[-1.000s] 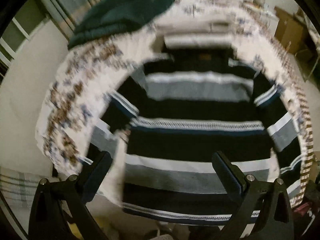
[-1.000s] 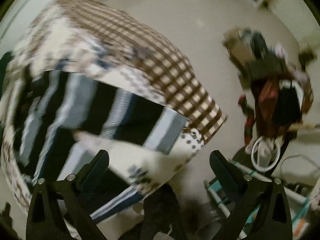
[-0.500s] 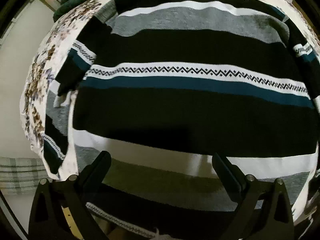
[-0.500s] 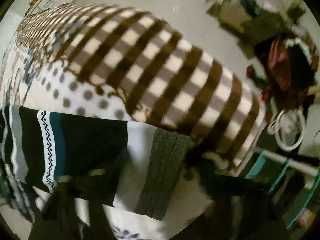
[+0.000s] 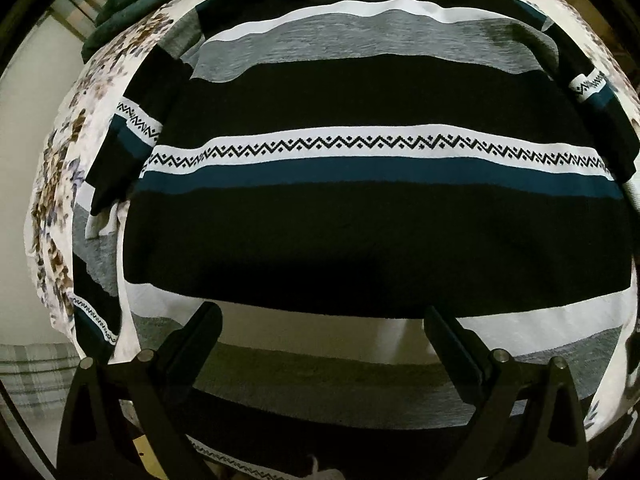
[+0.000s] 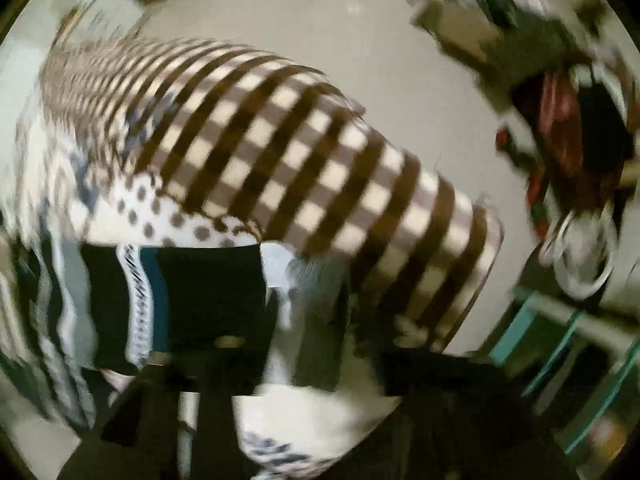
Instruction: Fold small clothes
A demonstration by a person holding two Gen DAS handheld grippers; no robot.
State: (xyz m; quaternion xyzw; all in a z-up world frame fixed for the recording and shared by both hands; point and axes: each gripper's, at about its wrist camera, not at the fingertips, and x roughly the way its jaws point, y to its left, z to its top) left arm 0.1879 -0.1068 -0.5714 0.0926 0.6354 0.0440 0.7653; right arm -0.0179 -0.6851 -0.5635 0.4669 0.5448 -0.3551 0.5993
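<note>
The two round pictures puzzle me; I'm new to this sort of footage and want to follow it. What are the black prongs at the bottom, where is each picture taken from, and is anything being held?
Each picture comes from a wide-angle camera fixed on a hand-held gripper, looking forward along its two fingers; a person carries one gripper in each hand. The black prongs are those fingers.

In the left wrist view, the left gripper looks down on a striped sweater spread flat on a patterned bedcover. Its jaws stand open over the sweater's lower part and hold nothing.

The right wrist view is blurred. The right gripper is at the sweater's side edge, near the cover's brown checked part, with the floor and clutter beyond. Its jaws have just been opening; whether they pinch cloth is unclear.
</note>
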